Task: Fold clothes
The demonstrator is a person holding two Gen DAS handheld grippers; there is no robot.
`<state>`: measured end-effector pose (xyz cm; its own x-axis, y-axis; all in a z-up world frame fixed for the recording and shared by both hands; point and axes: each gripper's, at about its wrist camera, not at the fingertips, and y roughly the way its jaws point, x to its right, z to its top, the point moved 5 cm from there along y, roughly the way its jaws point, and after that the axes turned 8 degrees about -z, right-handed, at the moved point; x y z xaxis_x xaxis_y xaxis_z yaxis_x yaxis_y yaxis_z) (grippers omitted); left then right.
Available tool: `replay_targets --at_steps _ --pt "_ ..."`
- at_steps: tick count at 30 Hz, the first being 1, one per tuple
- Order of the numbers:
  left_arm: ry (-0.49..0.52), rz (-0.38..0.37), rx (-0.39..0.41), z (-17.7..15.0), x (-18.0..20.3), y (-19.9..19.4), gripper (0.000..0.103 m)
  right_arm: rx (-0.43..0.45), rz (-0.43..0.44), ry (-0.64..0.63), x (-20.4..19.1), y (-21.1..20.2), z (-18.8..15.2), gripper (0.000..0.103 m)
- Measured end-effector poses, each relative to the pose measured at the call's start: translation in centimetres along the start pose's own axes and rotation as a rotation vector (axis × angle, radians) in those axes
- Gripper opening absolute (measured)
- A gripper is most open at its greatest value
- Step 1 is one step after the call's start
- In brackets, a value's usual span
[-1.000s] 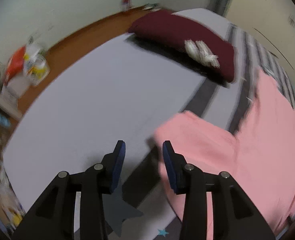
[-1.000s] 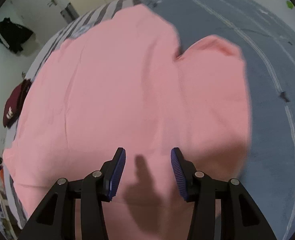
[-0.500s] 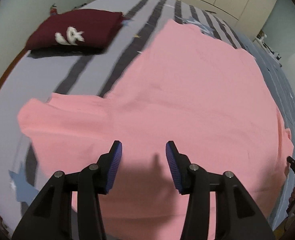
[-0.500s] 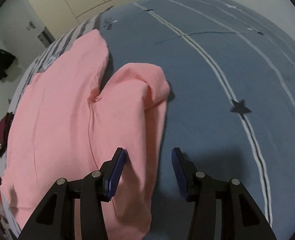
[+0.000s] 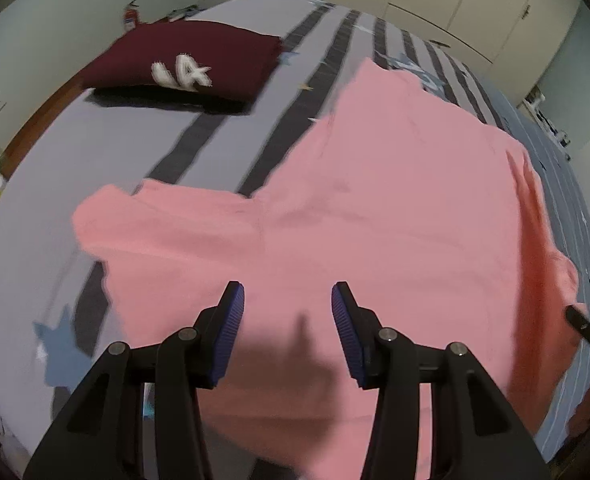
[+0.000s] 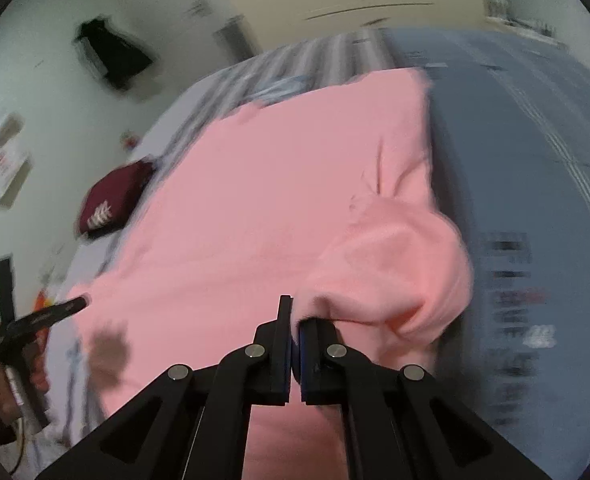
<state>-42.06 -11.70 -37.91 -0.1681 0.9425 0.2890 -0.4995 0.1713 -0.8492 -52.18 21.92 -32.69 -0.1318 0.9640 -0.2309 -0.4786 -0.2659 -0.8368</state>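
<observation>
Across the middle of both wrist views lies the bed [image 5: 107,148], its cover pale grey with dark stripes toward the left of the left wrist frame and plain blue toward the right of the right wrist frame. It serves as the folding surface, and the garment is laid on it for that reason.

The pink top [image 5: 375,200] is spread largely flat over the centre of the frame. One sleeve [image 5: 167,220] reaches out flat to the left of centre. The opposite sleeve [image 6: 395,264] is bunched and raised at centre right of the right wrist frame, lifted clear of the body panel; in my judgement it is being carried inward to fold over the body.

At the upper left of the left wrist frame a maroon garment [image 5: 183,60] with white lettering rests as a compact rectangle, well apart from the pink top. It appears folded; how it came there cannot be told.

The right gripper [image 6: 293,320], at lower centre of its frame, has its jaws pressed nearly together on the edge of the raised sleeve. The left gripper [image 5: 287,308], at lower centre of its frame, stands with jaws wide apart, holding nothing, poised over the near part of the pink top and casting a shadow on it. It also shows at the left edge of the right wrist frame, gripped by a hand [image 6: 11,368].
</observation>
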Motion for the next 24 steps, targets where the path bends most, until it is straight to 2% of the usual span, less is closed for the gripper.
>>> replay_targets --at_steps 2,3,5,7,10,11,14,17,20,24 --pt "-0.014 0.013 0.004 -0.4 -1.3 -0.9 0.042 -0.040 0.016 -0.039 -4.5 2.3 -0.9 0.010" --pt "-0.017 0.015 0.004 -0.7 -1.7 -1.2 0.042 -0.060 0.026 -0.061 -6.6 3.3 -1.4 0.016" --pt "-0.023 0.021 0.003 -1.3 -2.6 -1.8 0.042 -0.088 0.051 -0.105 -9.9 4.9 -2.1 0.020" --pt "-0.028 0.027 0.003 -1.9 -3.5 -2.4 0.042 -0.071 0.073 -0.151 -11.9 3.9 -3.4 0.022" --pt "-0.032 0.029 0.000 -2.8 -4.7 -3.0 0.042 -0.036 0.079 -0.209 -13.6 1.3 -5.6 0.038" --pt "-0.032 0.030 -0.002 -3.0 -4.9 -3.0 0.042 -0.027 0.062 -0.216 -13.3 0.3 -6.4 0.043" --pt "-0.032 0.026 -0.006 -3.8 -5.1 -3.0 0.042 -0.025 -0.020 -0.184 -10.6 -0.5 -7.5 0.046" --pt "-0.022 0.015 -0.012 -4.4 -4.9 -2.7 0.042 -0.046 -0.123 -0.089 -5.5 0.5 -6.8 0.049" --pt "0.002 0.004 -0.016 -4.7 -4.4 -2.5 0.042 -0.037 -0.143 0.009 -1.6 1.6 -5.1 0.050" --pt "0.018 -0.011 -0.018 -4.7 -4.2 -2.4 0.042 -0.004 -0.136 0.033 0.5 3.5 -2.7 0.050"
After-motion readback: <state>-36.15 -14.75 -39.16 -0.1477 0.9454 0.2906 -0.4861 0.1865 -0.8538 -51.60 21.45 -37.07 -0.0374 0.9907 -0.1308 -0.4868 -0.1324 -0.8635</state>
